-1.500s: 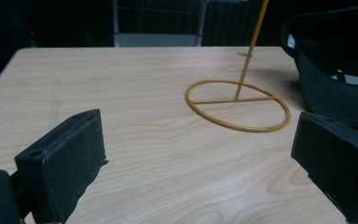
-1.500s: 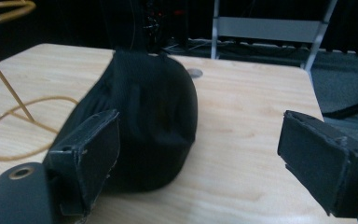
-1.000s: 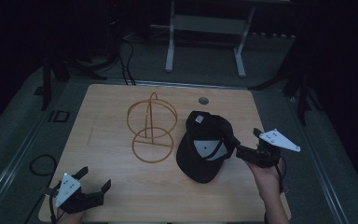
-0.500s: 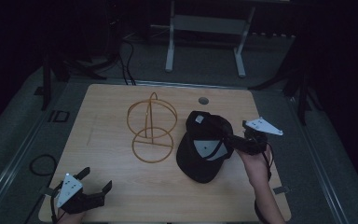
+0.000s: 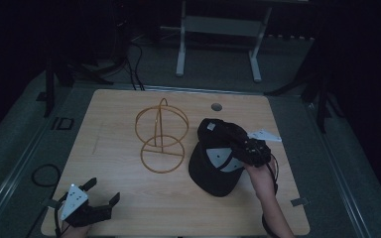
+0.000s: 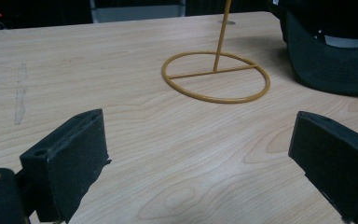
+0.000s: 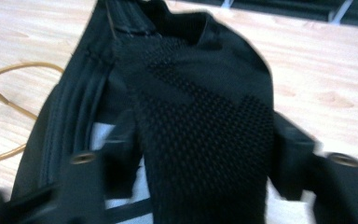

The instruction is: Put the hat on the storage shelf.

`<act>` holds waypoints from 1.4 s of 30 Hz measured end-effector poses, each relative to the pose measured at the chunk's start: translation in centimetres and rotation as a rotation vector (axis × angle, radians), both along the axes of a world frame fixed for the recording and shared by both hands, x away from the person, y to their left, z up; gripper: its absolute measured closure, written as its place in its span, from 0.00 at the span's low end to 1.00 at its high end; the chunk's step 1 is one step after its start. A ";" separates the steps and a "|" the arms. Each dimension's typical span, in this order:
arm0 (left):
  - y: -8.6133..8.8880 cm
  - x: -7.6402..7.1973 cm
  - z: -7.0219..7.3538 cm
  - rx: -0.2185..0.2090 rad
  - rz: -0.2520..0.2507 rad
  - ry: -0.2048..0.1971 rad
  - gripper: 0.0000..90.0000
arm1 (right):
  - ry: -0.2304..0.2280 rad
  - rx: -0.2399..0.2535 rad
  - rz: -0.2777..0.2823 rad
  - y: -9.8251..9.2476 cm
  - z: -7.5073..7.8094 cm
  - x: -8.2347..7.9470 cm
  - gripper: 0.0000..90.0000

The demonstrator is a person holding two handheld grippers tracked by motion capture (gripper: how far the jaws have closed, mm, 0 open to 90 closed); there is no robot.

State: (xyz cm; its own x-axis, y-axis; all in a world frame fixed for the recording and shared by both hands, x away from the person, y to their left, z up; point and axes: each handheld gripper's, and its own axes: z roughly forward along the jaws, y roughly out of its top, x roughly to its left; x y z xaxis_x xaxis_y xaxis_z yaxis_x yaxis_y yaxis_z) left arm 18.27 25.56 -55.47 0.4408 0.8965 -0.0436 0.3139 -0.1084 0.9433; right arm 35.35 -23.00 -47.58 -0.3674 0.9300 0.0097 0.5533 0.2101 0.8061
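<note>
A black cap point(image 5: 217, 158) lies upside down on the right half of the wooden tabletop point(image 5: 129, 198), just beside the gold wire stand point(image 5: 161, 136), whose ring base point(image 6: 216, 76) rests flat on the wood. The right gripper point(image 5: 245, 148) sits over the cap's right side; in the right gripper view its fingers point(image 7: 116, 158) straddle a fold of the mesh crown point(image 7: 205, 126), and they have just been closing on it. Blur and dark fabric hide the fingertips, so whether they already press the cloth cannot be told. The cap's top is cut off in the left gripper view. The left gripper point(image 5: 100, 198) rests near the front left corner, well apart from the cap — its fingers point(image 6: 70, 154) spread wide over bare wood.
</note>
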 end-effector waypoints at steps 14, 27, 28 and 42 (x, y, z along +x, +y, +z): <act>0.1 0.0 0.0 -0.005 0.002 0.003 0.05 | -0.076 0.014 -0.090 -0.4 0.7 -0.8 0.98; 0.0 0.0 0.0 -0.004 -0.004 0.013 0.05 | -0.199 0.049 -0.078 -0.4 5.5 -2.1 0.98; 0.0 0.0 0.1 0.000 -0.004 0.017 0.05 | -0.199 0.049 -0.078 -0.4 5.5 -2.1 0.98; -2.9 -0.3 0.8 -0.007 -0.113 0.055 0.05 | -0.302 0.006 -0.007 -0.4 9.3 -4.3 0.98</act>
State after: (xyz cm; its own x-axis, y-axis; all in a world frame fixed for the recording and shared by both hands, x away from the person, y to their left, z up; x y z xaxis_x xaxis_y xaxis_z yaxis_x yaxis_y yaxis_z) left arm 17.97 22.65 -54.66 0.5361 0.8406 -0.0767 0.3509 -0.1393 0.9260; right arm 31.04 -23.44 -38.29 -0.3481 0.9327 -0.0940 0.2896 0.2023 0.9355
